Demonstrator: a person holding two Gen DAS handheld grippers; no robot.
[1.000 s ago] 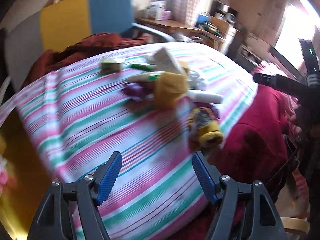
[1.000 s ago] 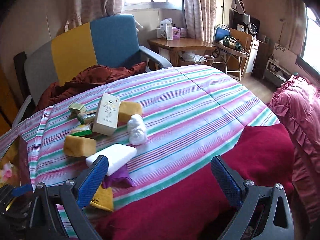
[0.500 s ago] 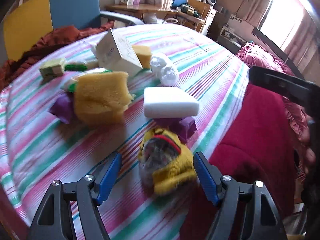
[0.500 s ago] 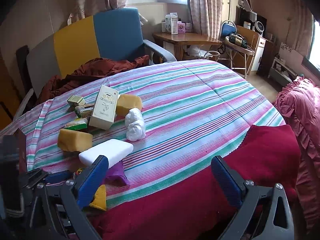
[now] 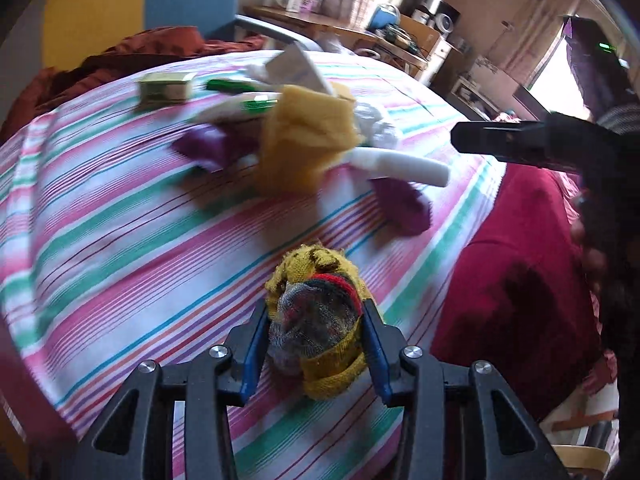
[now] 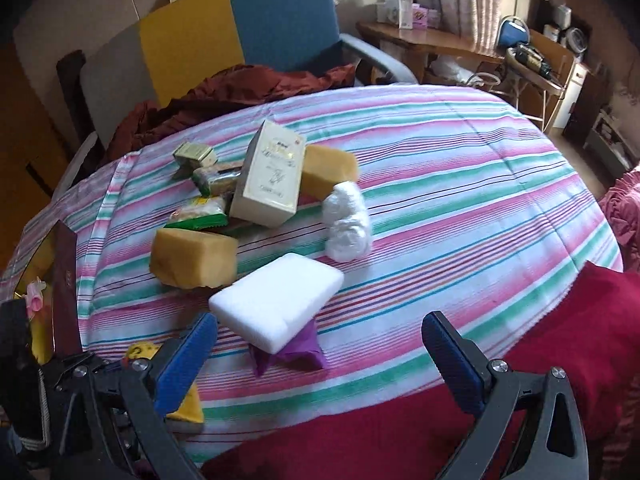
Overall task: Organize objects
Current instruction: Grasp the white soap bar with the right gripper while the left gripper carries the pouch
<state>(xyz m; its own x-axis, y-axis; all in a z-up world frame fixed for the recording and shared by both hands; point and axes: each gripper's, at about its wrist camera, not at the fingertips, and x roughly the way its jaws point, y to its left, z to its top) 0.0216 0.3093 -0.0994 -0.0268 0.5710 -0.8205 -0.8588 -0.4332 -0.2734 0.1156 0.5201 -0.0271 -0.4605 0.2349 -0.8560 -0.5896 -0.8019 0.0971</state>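
Observation:
My left gripper (image 5: 314, 330) is shut on a rolled yellow knitted sock bundle (image 5: 316, 312) with red and grey bands, at the near edge of the striped tablecloth (image 5: 120, 232). Behind it lie a yellow sponge (image 5: 308, 140), a white foam block (image 5: 400, 164) and purple cloth (image 5: 400, 204). My right gripper (image 6: 320, 348) is open above the near table edge, nothing between its fingers. Just beyond it the white foam block (image 6: 280, 300) rests on purple cloth (image 6: 296, 354). Two yellow sponges (image 6: 192, 256), a cream box (image 6: 272, 176) and a white wad (image 6: 346, 222) lie farther back.
A small green box (image 6: 194, 154) and green snack packets (image 6: 200, 216) sit at the pile's far left. A dark red cloth (image 6: 440, 432) covers the near right edge. A yellow and blue chair (image 6: 240, 28) with a rust blanket stands behind the table; a wooden desk (image 6: 420, 36) is beyond.
My left gripper went from open, over the striped cloth, to shut on the yellow sock bundle. My right gripper stayed open and shifted closer to the white foam block.

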